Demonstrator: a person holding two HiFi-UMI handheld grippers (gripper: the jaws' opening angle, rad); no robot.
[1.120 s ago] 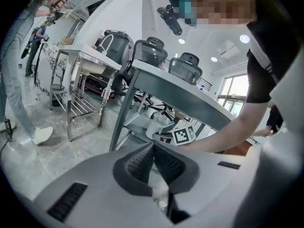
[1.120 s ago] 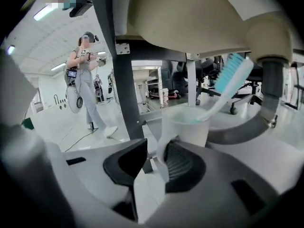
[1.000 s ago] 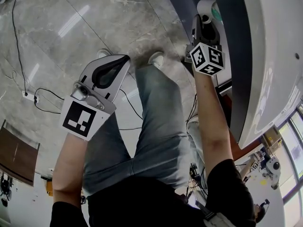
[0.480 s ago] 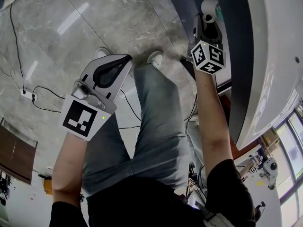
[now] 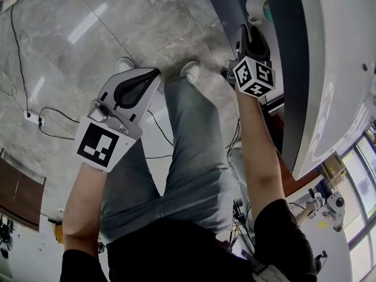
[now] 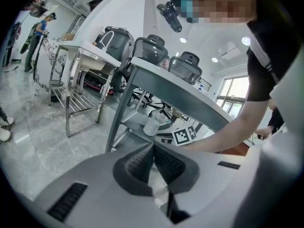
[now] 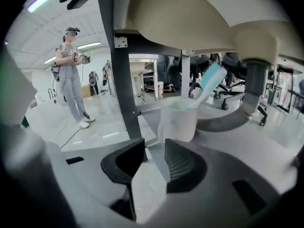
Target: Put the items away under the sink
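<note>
A white cup [image 7: 178, 120] with a teal toothbrush [image 7: 209, 84] in it stands on the grey shelf [image 7: 280, 146] beneath the sink basin [image 7: 190, 13]. My right gripper [image 7: 154, 146] is open just short of the cup, with nothing between its pads. In the head view the cup [image 5: 257, 7] sits a little beyond the right gripper [image 5: 249, 31], under the white sink [image 5: 341, 69]. My left gripper [image 5: 153, 73] hangs over the floor beside the person's legs, jaws shut and empty. The left gripper view shows its pads [image 6: 142, 163] pressed together, and the cup [image 6: 154, 125] far off on the shelf.
A dark table leg [image 7: 121, 80] rises left of the cup, and the drain pipe [image 7: 256, 84] hangs at its right. A person [image 7: 71, 75] stands on the floor behind. Cables [image 5: 53, 122] lie on the marble floor. A metal rack [image 6: 76, 94] stands at the left.
My right gripper has shifted slightly to the left and back from the cup. The cup stays on the shelf. The left gripper has hardly moved.
</note>
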